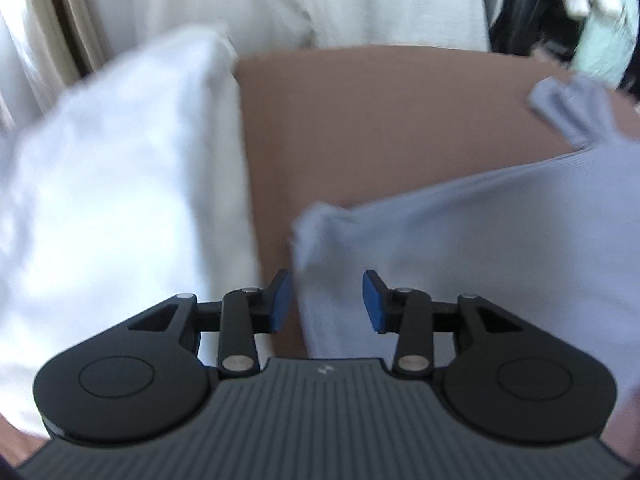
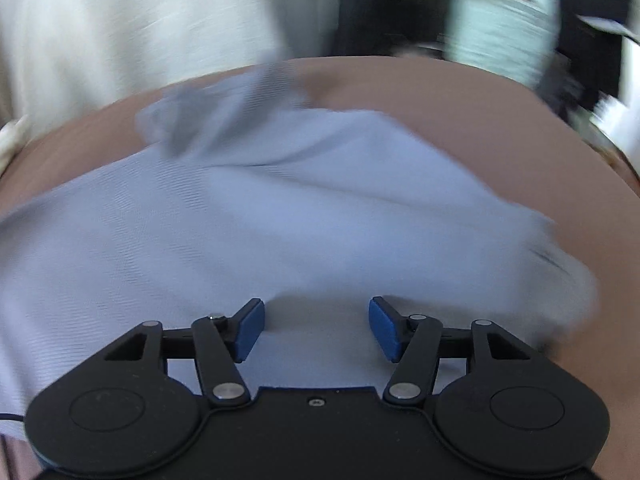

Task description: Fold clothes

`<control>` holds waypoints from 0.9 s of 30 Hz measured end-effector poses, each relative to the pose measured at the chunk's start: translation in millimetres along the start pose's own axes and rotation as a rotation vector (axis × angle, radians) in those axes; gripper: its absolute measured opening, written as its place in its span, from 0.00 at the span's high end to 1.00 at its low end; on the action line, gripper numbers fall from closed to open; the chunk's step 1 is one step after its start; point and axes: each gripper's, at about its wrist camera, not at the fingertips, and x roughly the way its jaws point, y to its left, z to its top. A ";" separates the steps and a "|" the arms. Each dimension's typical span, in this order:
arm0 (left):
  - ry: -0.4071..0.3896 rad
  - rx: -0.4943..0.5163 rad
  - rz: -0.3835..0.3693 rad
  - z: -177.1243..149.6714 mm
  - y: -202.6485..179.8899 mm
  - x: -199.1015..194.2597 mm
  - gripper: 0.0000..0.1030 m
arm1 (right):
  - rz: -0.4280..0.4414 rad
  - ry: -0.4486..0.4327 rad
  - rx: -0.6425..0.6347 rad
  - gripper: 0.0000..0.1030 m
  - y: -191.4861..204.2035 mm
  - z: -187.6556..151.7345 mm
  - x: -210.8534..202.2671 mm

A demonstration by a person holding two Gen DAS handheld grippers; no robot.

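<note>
In the left wrist view the left gripper (image 1: 326, 300) fills the bottom of the frame, its jaws standing apart with nothing clamped between the blue pads (image 1: 280, 300). Just past the pads, at lower right, lies the pale blue garment (image 1: 460, 248); its near left edge sits in the gap ahead of the jaws, but the pads do not press on it. To the left, filling the left half of the frame, is a white folded cloth (image 1: 120, 184), blurred. Between the two runs a bare strip of the brown table (image 1: 360, 120). Beyond the table's far edge, at the top, hangs white fabric (image 1: 240, 0), and at upper right a mint-green item (image 1: 604, 40) shows against something dark.

In the right wrist view the right gripper (image 2: 316, 328) sits at the bottom, jaws wide apart and empty, hovering over the near part of the pale blue garment (image 2: 260, 208). The garment spreads across the middle of the frame, rumpled, with a darker fold toward upper left. The brown table (image 2: 500, 128) shows past it on the right. The far background at the top is heavily blurred: white fabric (image 2: 120, 20) at upper left, mint-green cloth (image 2: 500, 20) at upper right
</note>
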 end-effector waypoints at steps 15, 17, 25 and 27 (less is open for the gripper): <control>0.113 0.109 -0.188 -42.1 -57.6 6.2 0.60 | 0.073 -0.073 0.549 0.32 -95.0 -30.7 -8.8; 0.141 0.110 -0.192 -47.6 -59.1 11.7 0.60 | 0.029 -0.106 0.432 0.46 -81.2 -14.5 -0.4; 0.185 0.114 -0.187 -44.1 -57.9 26.5 0.60 | -0.200 -0.199 0.068 0.89 -53.0 10.6 -12.0; 0.188 0.120 -0.188 -41.8 -58.4 29.9 0.60 | -0.202 -0.136 0.094 0.87 -60.5 9.4 -0.3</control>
